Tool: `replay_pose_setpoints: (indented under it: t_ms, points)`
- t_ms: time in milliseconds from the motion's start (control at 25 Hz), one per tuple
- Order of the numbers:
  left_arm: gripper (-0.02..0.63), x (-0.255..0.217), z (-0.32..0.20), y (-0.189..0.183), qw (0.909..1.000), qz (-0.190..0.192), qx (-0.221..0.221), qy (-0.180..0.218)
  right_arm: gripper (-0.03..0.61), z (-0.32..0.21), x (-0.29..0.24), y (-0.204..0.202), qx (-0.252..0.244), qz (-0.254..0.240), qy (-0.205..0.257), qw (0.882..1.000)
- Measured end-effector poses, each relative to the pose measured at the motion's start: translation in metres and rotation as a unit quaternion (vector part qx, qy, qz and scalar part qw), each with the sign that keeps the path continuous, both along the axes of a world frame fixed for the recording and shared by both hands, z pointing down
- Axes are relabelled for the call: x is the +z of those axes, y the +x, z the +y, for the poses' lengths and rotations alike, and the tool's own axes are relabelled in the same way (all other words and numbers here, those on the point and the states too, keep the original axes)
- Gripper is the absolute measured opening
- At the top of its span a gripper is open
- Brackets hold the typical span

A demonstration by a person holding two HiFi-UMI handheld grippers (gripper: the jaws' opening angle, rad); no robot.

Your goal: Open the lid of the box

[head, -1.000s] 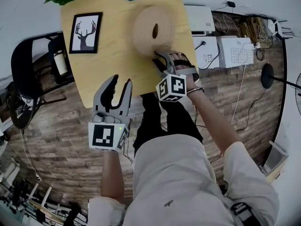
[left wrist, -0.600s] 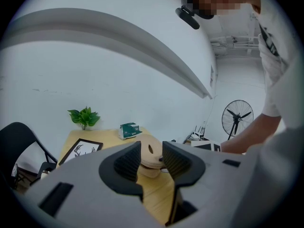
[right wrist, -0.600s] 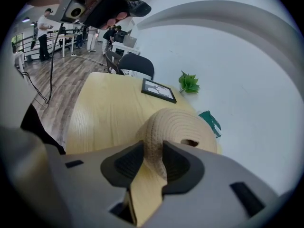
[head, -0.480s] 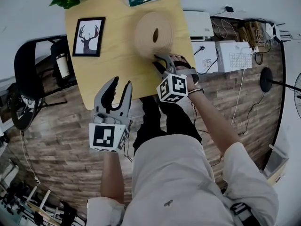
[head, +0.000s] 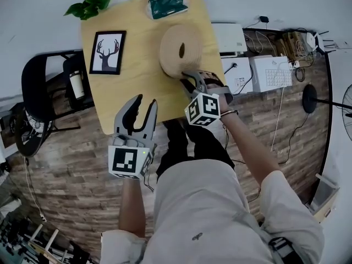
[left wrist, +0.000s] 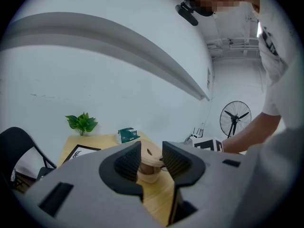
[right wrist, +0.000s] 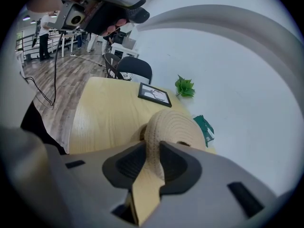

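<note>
Gripping the near rim of the round woven lid (head: 180, 48), your right hand-held gripper (head: 187, 77) has just been closing its jaws, and the pads press that rim from both sides. The box (left wrist: 148, 174) sits under the lid on the worktop (head: 137, 87), toward its right side. Your left hand-held gripper (head: 144, 103) hovers at the worktop's near edge, jaws apart and empty.

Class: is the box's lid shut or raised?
Raised at one edge: the right gripper, its jaws just closing, pinches the lid; a gap shows beneath.
</note>
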State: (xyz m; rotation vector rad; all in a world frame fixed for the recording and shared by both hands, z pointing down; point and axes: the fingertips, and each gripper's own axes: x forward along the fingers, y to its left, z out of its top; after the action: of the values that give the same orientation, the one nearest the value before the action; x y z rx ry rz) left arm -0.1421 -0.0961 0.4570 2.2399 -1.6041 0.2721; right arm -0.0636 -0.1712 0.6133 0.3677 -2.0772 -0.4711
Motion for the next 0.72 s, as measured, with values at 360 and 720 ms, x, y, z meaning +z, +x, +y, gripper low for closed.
replay_pose_setpoints:
  t_ms: [360,720]
  points:
    - [0.135,-0.014,-0.001,-0.003,0.9999,-0.003,0.005,0.015,0.08,-0.007,-0.024,0.001,0.008,-0.003,0.025,1.0]
    - [0.133,-0.029,0.003,-0.002,0.9995,-0.015,0.014,0.024,0.074,-0.016,-0.052,0.004,0.037,-0.032,0.048,0.998]
